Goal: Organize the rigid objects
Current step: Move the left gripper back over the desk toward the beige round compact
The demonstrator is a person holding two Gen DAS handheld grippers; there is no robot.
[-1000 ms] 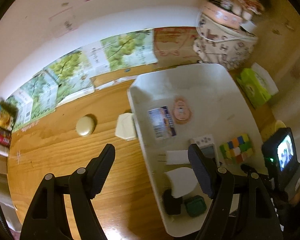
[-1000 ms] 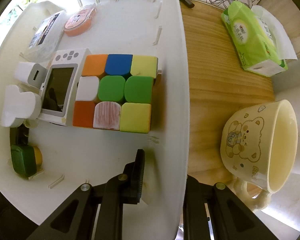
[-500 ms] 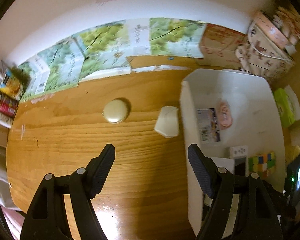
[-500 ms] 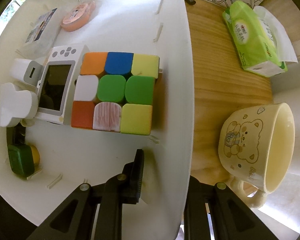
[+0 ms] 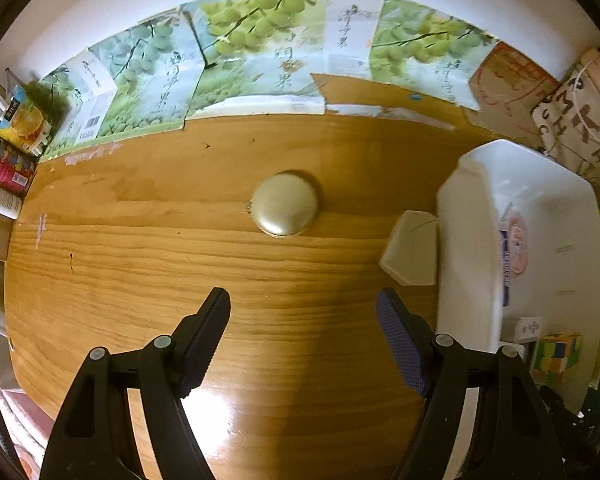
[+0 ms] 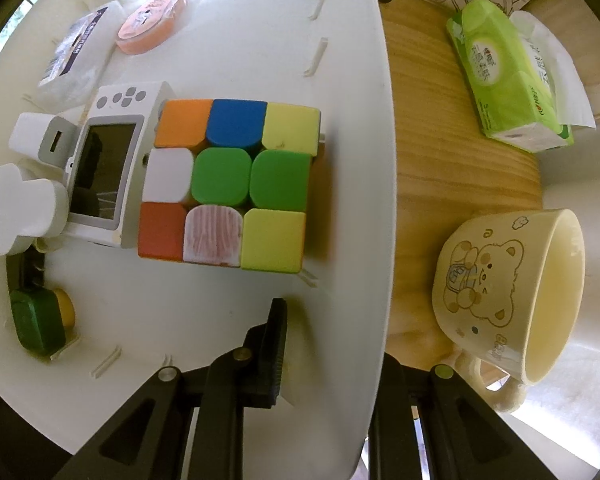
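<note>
Two things are sitting loose on the wooden worktop (image 5: 180, 240) in the left wrist view: a round gold-ish compact (image 5: 285, 205) out in the middle, and a pale angular box (image 5: 410, 254) right up against the outer wall of the white tray (image 5: 466, 240). The left claw (image 5: 303, 336) is spread wide with nothing between its fingers, hovering over bare wood a bit short of the compact.

The right claw (image 6: 332, 356) is clamped onto the tray's rim (image 6: 380, 240), one finger inside the tray and the other on the outside, mostly hidden behind the wall.

Inside the tray there's a scrambled puzzle cube (image 6: 228, 184) close to the right wall, with a small white handheld console (image 6: 110, 164) touching its left side. Left of that sit a white charger plug (image 6: 40, 140) and a white T-shaped piece (image 6: 24, 210). A green case (image 6: 38, 322) is down near the front corner, and a pink round tin (image 6: 152, 24) plus a wrapped packet (image 6: 76, 54) are at the far end.

Outside the tray on the right: a cream bear mug (image 6: 500, 292) lying on its side and a green tissue pack (image 6: 504, 76).
</note>
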